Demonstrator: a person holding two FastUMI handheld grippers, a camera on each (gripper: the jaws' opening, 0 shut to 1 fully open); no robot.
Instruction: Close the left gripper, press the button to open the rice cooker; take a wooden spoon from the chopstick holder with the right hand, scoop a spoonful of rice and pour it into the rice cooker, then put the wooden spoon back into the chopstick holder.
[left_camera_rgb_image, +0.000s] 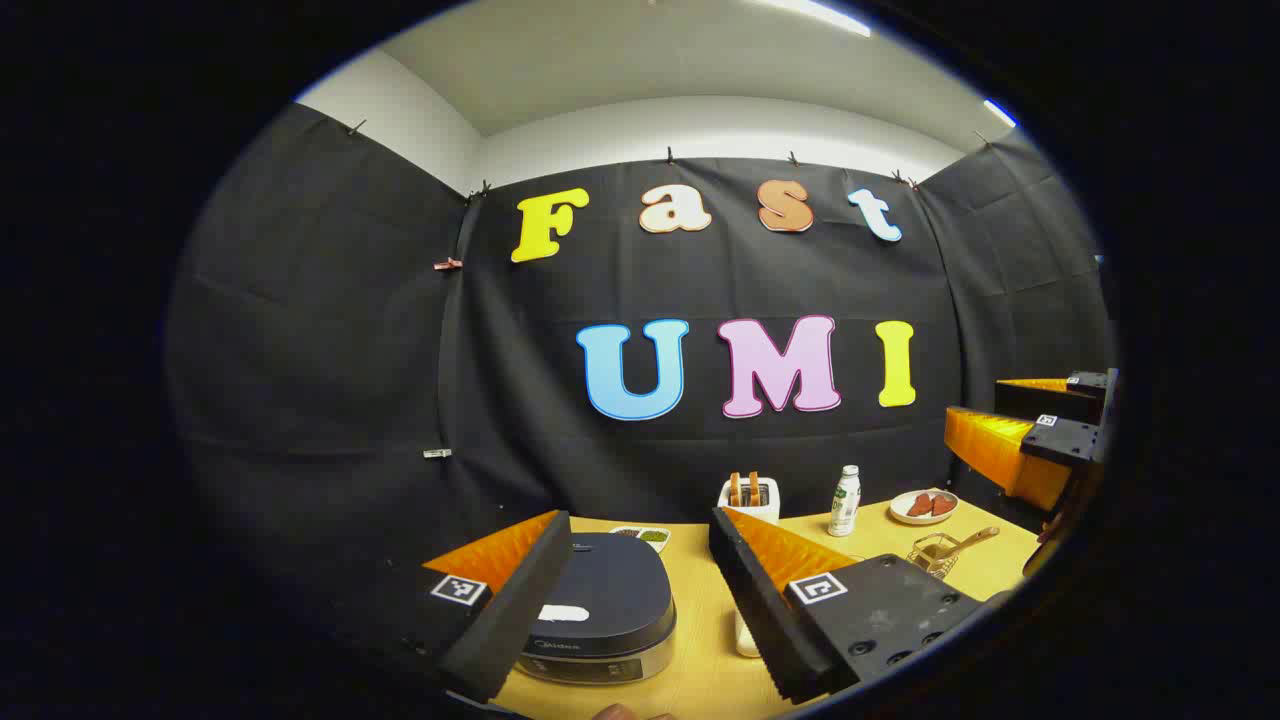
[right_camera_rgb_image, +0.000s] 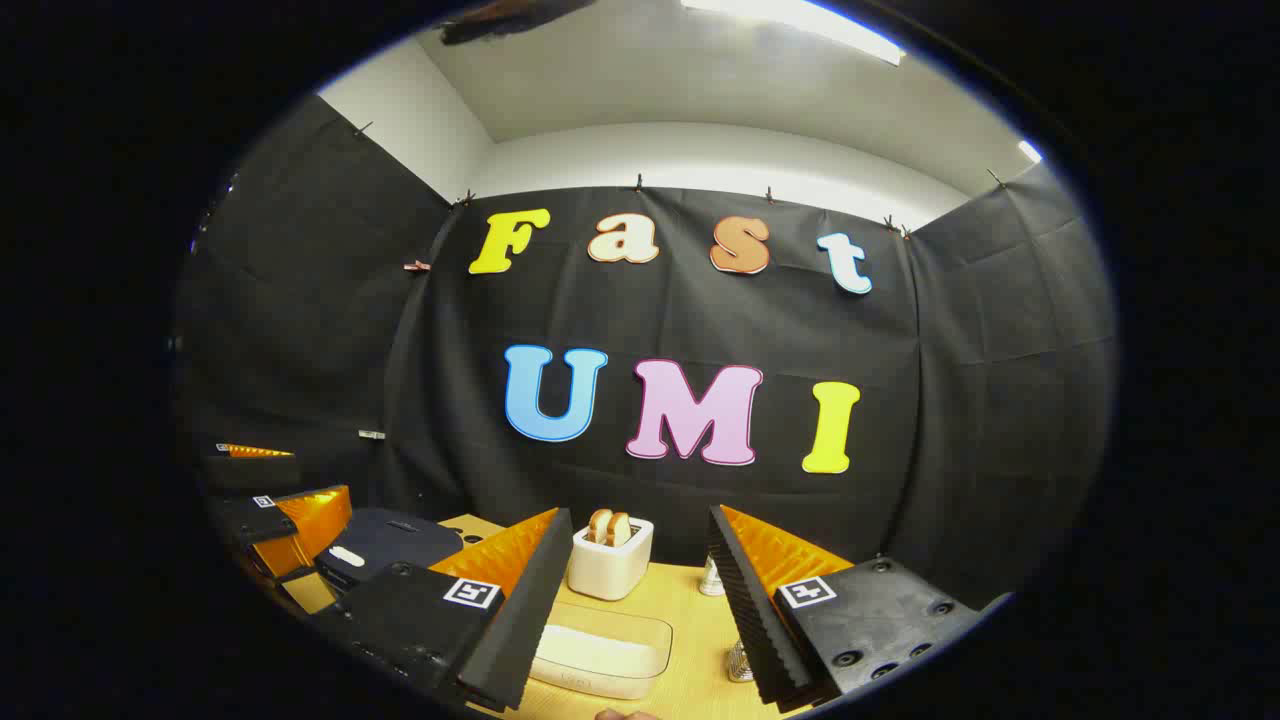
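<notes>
1. Two grippers are held above the bench, and both stand wide open with nothing between the fingers. The left gripper looks down on the rice cooker; the right gripper faces the white chopstick holder.
2. I judge that the task is at its very first step: the cooker lid lies flat and shut, and the left gripper is not yet closed for pressing.
3. The next move asks the left gripper to bring its fingers together and then come down on the button. The pale patch on the lid may be that button, but I cannot tell for sure.
4. The wooden spoon handles stand upright in the holder, near the back wall. The clear rice container lies just in front of the holder, under the right gripper.
5. Room for moving: the cooker sits near the left edge of the bench. To the right of it, in the left gripper view, stand a bottle, a small plate and a wire basket, well apart from the cooker, so the way down looks free.
</notes>
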